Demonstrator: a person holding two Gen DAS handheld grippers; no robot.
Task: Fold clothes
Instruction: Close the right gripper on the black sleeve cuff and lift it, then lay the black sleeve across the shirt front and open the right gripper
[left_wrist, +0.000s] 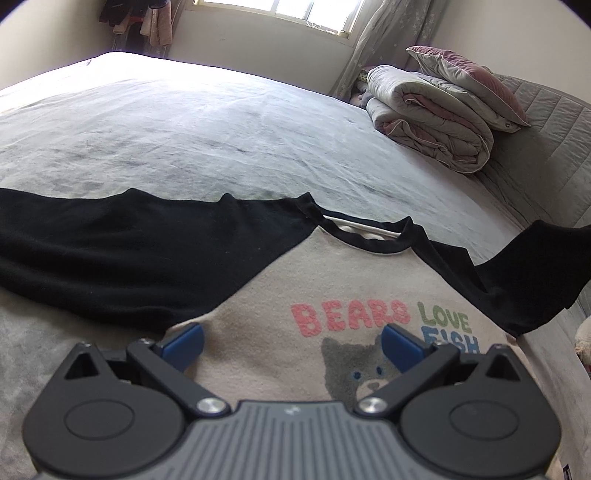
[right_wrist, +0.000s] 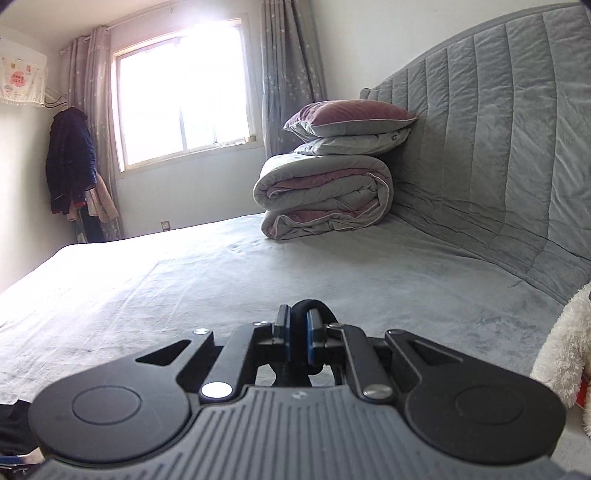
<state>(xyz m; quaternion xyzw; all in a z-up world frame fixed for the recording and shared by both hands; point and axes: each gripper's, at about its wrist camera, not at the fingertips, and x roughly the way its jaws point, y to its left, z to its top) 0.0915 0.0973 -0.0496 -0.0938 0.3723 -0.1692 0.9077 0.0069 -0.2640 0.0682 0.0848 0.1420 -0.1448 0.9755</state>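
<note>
Cream shirt (left_wrist: 280, 280) with black sleeves, flat on the grey bed (left_wrist: 221, 122), picture side up. Neck hole toward the far side of the bed, bottom edge near the camera. Long way from neck to bottom edge. Soft, light and floppy, probably easy to bunch up. Best held at a sleeve end or a corner. Left gripper (left_wrist: 291, 341) low over the shirt's chest, fingers wide apart, nothing held. Right gripper (right_wrist: 297, 328) squeezed tight on a bit of black cloth, probably the lifted right sleeve (left_wrist: 532, 273).
</note>
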